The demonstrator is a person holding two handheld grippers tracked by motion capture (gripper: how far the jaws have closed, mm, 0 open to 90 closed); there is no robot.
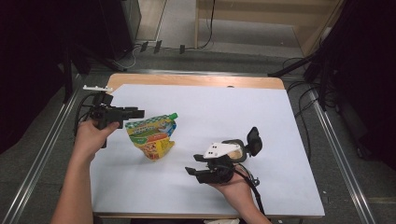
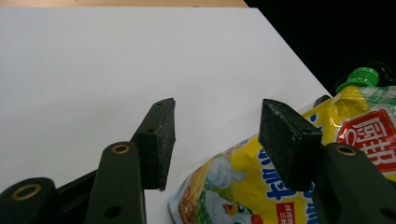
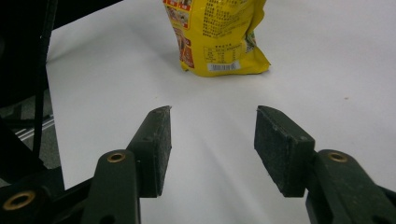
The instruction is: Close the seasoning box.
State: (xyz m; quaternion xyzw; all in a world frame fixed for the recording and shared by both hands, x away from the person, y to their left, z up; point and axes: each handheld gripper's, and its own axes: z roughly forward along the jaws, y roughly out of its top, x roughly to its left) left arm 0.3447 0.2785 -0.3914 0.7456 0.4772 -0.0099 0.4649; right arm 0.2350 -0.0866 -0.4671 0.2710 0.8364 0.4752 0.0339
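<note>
Printed on the yellow spouted pouch [image 2: 355,140]: white Chinese characters "厨邦" in a red panel at three o'clock; blue characters partly hidden lower down. Barcode and small print on back [image 3: 223,66], illegible.

Right gripper [image 3: 212,151]: I am seeing its two black fingers [image 3: 156,149] standing apart with nothing between them, hovering over the white bench [image 3: 327,70]. Yellow pouch [image 3: 217,35]: standing upright farther ahead, barcode facing me.
</note>
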